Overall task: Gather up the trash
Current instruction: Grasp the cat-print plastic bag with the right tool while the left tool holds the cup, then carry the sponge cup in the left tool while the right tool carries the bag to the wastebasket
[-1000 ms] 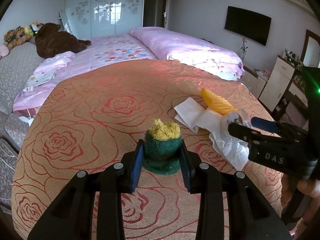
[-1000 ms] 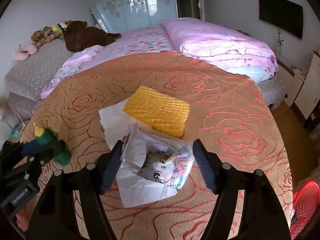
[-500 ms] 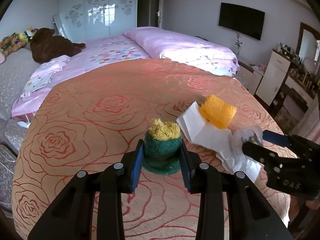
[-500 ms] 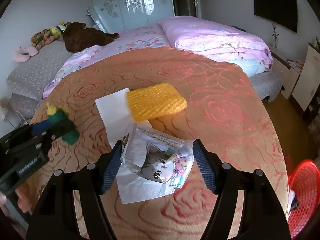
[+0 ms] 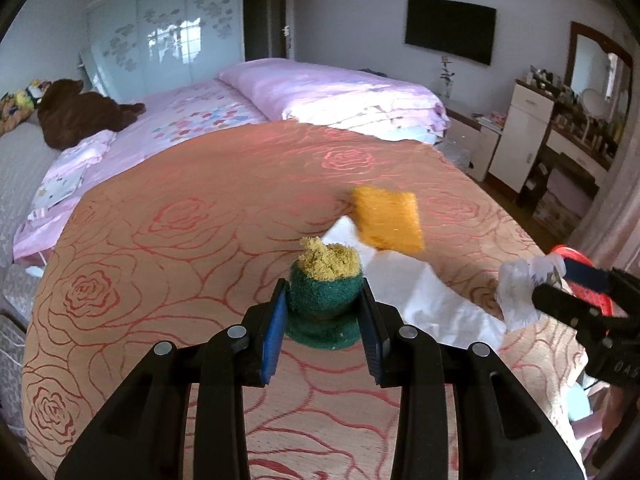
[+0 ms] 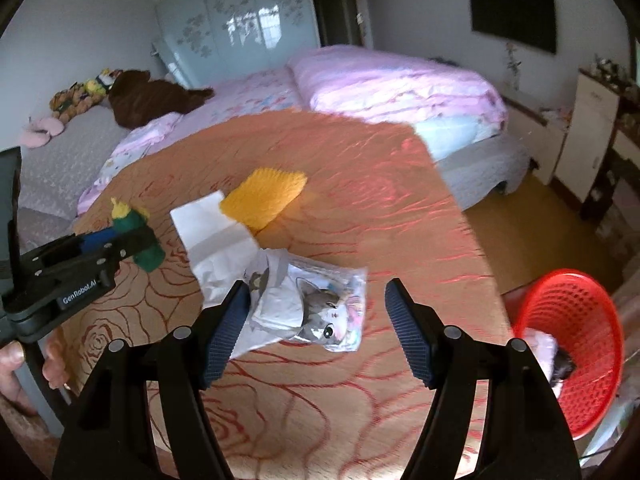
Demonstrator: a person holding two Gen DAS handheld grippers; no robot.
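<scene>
The left hand-held gripper (image 5: 325,322) pinches a green-and-yellow scouring sponge (image 5: 326,284). The right hand-held gripper (image 6: 318,326) looks spread, yet a crinkled plastic wrapper printed with a cartoon cat (image 6: 310,306) hangs against one finger; whether it is truly gripped I cannot tell, so it may slip before reaching the red mesh plastic basket (image 6: 570,344) beside the worktop (image 6: 380,220). White paper (image 6: 212,236) and yellow foam netting (image 6: 264,196) lie on the rose-patterned cloth; a pink bed (image 6: 384,80) stands beyond.

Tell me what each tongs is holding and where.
Left tongs pinch the green sponge across its middle. The cartoon wrapper sits between the right tongs, touching one pad; a firm hold cannot be told.
</scene>
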